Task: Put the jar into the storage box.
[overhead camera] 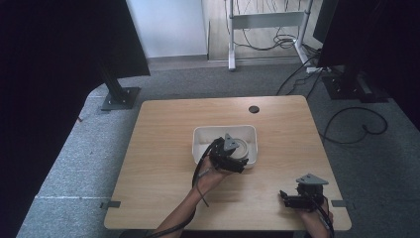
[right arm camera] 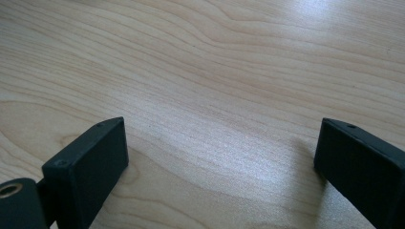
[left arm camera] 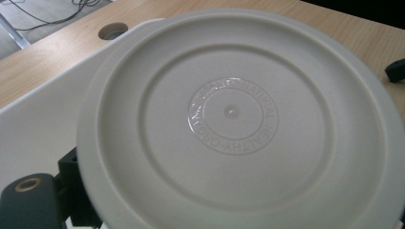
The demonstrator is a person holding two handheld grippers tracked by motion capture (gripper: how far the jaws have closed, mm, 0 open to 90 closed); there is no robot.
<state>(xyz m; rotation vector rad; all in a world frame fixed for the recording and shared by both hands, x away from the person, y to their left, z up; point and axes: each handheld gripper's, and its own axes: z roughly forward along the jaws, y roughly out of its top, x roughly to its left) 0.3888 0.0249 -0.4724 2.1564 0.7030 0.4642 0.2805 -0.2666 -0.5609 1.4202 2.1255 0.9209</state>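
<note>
A round off-white plate (left arm camera: 229, 119) shows its underside with raised lettering in the left gripper view. It is tilted over a white rectangular bin (overhead camera: 203, 136) at the table's middle. My left gripper (overhead camera: 229, 157) is at the bin's near edge, shut on the plate's (overhead camera: 241, 148) rim. One black finger (left arm camera: 71, 188) peeks out from behind the rim at the lower left. My right gripper (overhead camera: 288, 197) rests low near the table's front right corner. It is open, with both fingers (right arm camera: 90, 162) wide apart over bare wood and nothing between them.
The wooden table (overhead camera: 163, 163) has a round cable hole (overhead camera: 253, 109) at its far edge behind the bin. Grey carpet, black stands and loose cables surround the table. Black cables trail from both grippers toward the front edge.
</note>
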